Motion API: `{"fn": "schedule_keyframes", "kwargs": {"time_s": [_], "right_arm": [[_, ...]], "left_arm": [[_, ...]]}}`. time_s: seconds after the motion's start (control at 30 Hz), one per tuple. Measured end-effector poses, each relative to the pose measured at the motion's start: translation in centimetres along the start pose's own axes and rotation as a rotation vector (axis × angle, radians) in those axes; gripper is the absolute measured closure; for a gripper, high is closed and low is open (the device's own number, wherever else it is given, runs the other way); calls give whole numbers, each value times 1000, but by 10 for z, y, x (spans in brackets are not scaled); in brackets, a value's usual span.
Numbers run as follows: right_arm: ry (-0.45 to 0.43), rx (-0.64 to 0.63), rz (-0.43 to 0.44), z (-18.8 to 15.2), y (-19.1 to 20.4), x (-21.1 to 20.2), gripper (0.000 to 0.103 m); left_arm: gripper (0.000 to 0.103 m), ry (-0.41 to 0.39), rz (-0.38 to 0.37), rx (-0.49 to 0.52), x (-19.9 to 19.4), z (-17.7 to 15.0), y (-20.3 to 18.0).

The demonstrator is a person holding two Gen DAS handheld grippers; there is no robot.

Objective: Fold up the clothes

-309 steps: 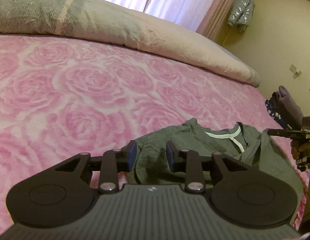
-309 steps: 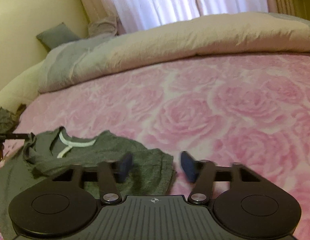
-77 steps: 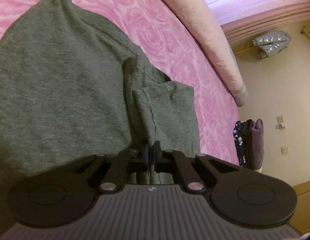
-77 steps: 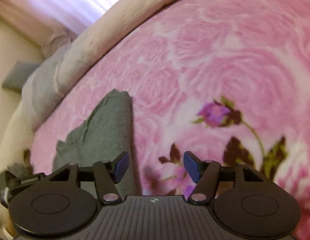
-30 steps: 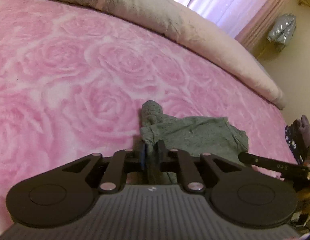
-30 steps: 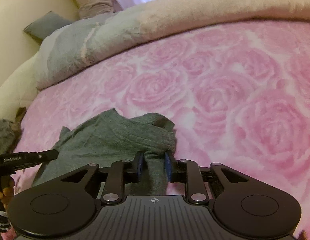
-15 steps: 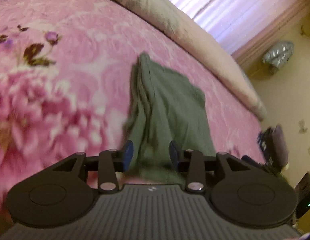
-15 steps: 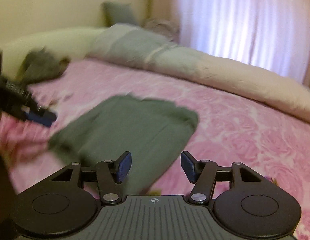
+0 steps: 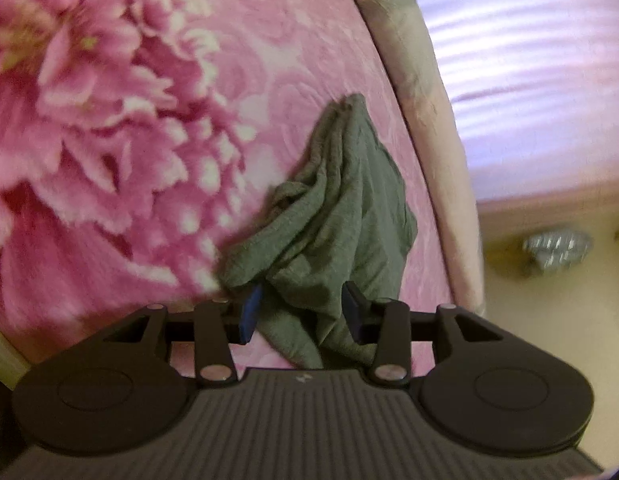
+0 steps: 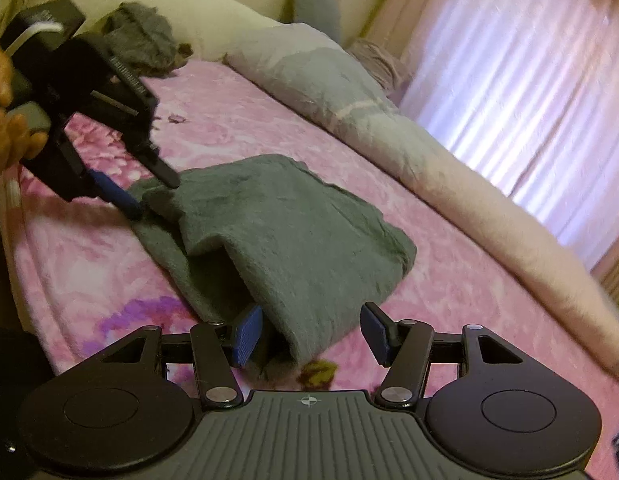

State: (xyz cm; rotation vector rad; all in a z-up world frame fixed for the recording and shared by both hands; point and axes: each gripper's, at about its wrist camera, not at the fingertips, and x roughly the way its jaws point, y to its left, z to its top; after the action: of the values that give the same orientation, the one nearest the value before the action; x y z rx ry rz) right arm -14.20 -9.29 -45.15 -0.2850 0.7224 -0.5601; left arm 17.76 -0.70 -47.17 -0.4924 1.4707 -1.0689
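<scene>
A grey-green shirt (image 10: 293, 236) lies folded over in a loose bundle on the pink rose bedspread (image 10: 237, 120). It also shows in the left wrist view (image 9: 341, 220), creased and bunched. My left gripper (image 9: 303, 312) is open, its jaws spread on either side of the near end of the cloth. It also appears in the right wrist view (image 10: 149, 196), open at the shirt's far-left corner. My right gripper (image 10: 311, 334) is open with the shirt's near folded edge between its jaws.
A rolled beige and grey duvet (image 10: 389, 128) runs along the far side of the bed, below pink curtains (image 10: 529, 60). Another grey garment (image 10: 141, 40) lies at the bed's far-left end. The bed edge (image 10: 17, 216) is at the left.
Both grippers were shut on the shirt one second ago and have since opened. The shirt now rests on the bed, and both cameras have swung to new angles.
</scene>
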Motion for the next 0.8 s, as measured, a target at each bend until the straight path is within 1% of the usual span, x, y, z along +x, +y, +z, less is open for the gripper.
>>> {"fn": "schedule_keyframes", "kwargs": {"time_s": [0.07,0.1,0.13,0.17,0.23,0.27,0.3,0.37,0.43,0.5,0.53,0.57,0.6,0.67,0.7,0.77,0.8], "right_arm": [[1,-28,-4,-1,4,4,45],[2,-38,-3,-1,5,7,50],[3,-48,-3,-2,7,9,58],[8,-55,-2,-3,7,11,72],[28,-38,2,-4,6,14,74],[27,-29,4,-4,5,14,79],[26,-20,6,-5,4,13,88],[26,-5,13,-6,3,12,90],[22,1,16,-7,2,9,91],[21,3,22,-7,3,6,91],[23,2,29,-7,4,6,91],[31,-2,35,-8,5,7,92],[40,-6,40,-9,7,8,94],[68,-19,43,-12,12,12,96],[77,-34,39,-13,15,14,97],[77,-37,31,-13,17,13,97],[71,-30,26,-13,16,12,97]], "left_arm": [[70,-20,-2,-16,1,1,2],[72,-29,-3,-16,2,1,2],[85,-37,-3,-17,3,1,3],[98,-43,-5,-8,2,1,2],[99,-51,-14,22,1,1,0],[100,-63,-17,52,-4,0,-3],[100,-80,-21,94,-10,-1,-9],[101,-114,-28,178,-22,-4,-19],[101,-163,-29,287,-39,-7,-31],[101,-197,-17,377,-53,-10,-38],[101,-204,1,409,-55,-11,-38],[101,-205,26,435,-55,-12,-37],[101,-199,50,442,-53,-12,-33],[101,-182,74,408,-44,-10,-21],[101,-185,68,399,-44,-10,-17],[101,-210,62,456,-47,-13,-20],[101,-211,77,491,-43,-14,-20]]}}
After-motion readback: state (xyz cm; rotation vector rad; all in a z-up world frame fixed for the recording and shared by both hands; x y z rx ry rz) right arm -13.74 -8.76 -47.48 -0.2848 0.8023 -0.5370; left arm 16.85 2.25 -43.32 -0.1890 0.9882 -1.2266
